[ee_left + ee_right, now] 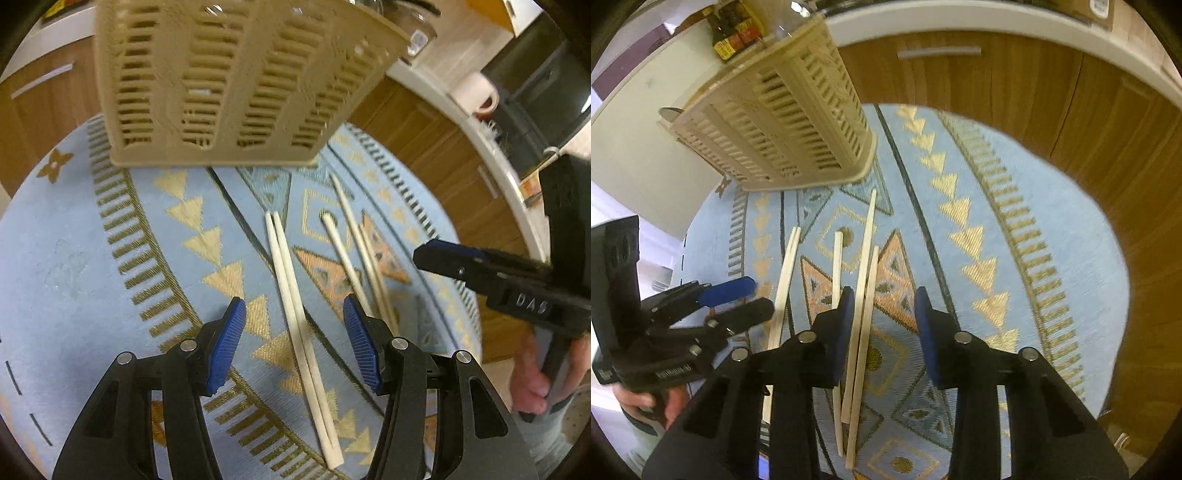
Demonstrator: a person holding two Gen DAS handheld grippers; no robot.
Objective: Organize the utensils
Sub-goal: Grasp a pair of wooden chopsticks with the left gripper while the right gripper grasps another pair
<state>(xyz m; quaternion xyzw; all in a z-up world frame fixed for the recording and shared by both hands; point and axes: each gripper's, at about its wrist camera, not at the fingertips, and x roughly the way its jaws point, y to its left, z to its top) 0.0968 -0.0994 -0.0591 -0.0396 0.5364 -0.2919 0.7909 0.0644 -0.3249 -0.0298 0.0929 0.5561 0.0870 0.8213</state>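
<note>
Both grippers, left (293, 314) and right (884, 302), hang open over the chopsticks (295, 314) (nothing pinched) near the basket (221, 81)

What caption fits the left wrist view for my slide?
Open left claw straddles paired pale wooden chopsticks on the blue patterned mat, beige slotted plastic basket beyond.
</note>
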